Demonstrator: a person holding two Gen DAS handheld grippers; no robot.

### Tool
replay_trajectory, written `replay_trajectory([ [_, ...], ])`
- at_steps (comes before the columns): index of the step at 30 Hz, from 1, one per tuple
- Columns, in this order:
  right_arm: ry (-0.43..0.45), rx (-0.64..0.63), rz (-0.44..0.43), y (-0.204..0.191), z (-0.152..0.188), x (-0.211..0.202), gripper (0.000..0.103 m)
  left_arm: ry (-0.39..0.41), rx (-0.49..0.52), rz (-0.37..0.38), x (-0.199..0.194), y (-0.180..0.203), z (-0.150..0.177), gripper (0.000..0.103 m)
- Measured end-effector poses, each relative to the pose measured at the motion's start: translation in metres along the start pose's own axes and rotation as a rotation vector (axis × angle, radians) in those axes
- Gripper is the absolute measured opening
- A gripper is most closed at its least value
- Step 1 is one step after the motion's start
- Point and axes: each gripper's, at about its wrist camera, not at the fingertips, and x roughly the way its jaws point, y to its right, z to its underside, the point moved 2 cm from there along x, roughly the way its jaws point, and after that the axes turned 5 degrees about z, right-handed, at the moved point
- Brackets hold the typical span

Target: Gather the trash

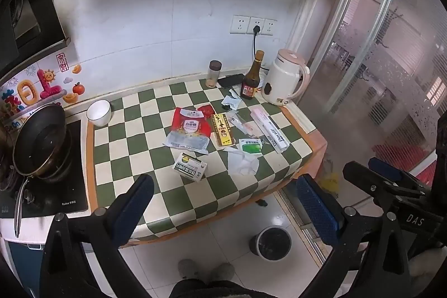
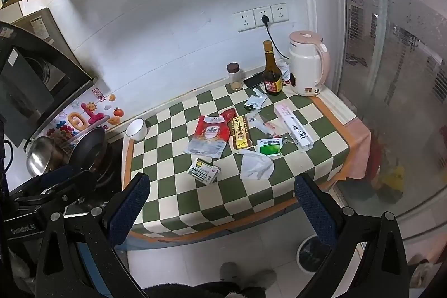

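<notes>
Trash lies on the green-checked table (image 1: 134, 147) (image 2: 318, 158): a red and grey pouch (image 1: 190, 131) (image 2: 209, 138), a small medicine box (image 1: 190, 169) (image 2: 203, 171), a yellow packet (image 1: 222, 129) (image 2: 240, 131), a green sachet (image 1: 250, 147) (image 2: 268, 147), a crumpled tissue (image 1: 241, 162) (image 2: 255, 164), a long white Doctor box (image 1: 269, 131) (image 2: 294, 130). A bin (image 1: 270, 242) (image 2: 314, 253) stands on the floor below. My left gripper (image 1: 226, 208) and right gripper (image 2: 223, 208) hang open and empty above the table's near edge.
At the table's back stand a white kettle (image 1: 285, 80) (image 2: 307, 66), a dark bottle (image 1: 252, 80) (image 2: 271, 71), a jar (image 1: 213, 73) (image 2: 236, 76) and a phone (image 1: 231, 80). A white bowl (image 1: 99, 112) (image 2: 137, 128) and a pan (image 1: 39, 141) on the stove are left. A glass door is right.
</notes>
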Motion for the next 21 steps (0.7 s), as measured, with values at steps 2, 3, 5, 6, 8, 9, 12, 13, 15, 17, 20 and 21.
replay_trajectory([
  [2,-0.005,0.005,-0.010,-0.011,0.000,0.001,0.103,-0.013,-0.011,0.010,0.001,0.000,0.000,0.103],
  [3,-0.005,0.006,-0.008,-0.014,0.000,0.001,0.103,-0.013,-0.010,0.011,0.001,0.000,0.000,0.103],
  [5,-0.002,0.002,-0.011,-0.010,0.000,0.000,0.103,-0.014,-0.007,0.008,0.001,-0.001,0.000,0.103],
  [6,-0.005,0.004,-0.015,-0.006,0.000,0.001,0.103,-0.014,-0.006,0.008,0.001,-0.001,0.000,0.103],
  [8,-0.006,0.006,-0.019,-0.006,0.000,0.001,0.103,-0.014,-0.005,0.006,0.001,-0.001,0.000,0.103],
  [9,-0.005,0.007,-0.019,-0.007,0.000,0.001,0.103,-0.012,-0.005,0.004,0.001,-0.001,0.000,0.103],
  [12,-0.009,0.006,-0.020,-0.009,0.000,0.000,0.103,-0.012,-0.004,0.006,0.001,-0.001,0.000,0.103],
  [13,-0.008,0.007,-0.023,-0.008,0.000,0.000,0.103,-0.013,-0.003,0.007,0.001,-0.001,0.000,0.103],
  [15,-0.009,0.005,-0.026,-0.011,0.003,0.000,0.103,-0.013,-0.005,0.011,0.001,-0.001,0.000,0.103],
  [17,-0.009,0.006,-0.026,-0.014,0.003,-0.001,0.103,-0.013,-0.005,0.012,0.006,0.002,0.001,0.103],
  [20,-0.006,0.004,-0.028,-0.012,0.012,0.005,0.103,-0.013,-0.005,0.015,0.008,0.005,0.000,0.103],
  [21,-0.005,0.005,-0.030,-0.011,0.013,0.005,0.103,-0.013,-0.005,0.016,0.008,0.007,0.000,0.103],
])
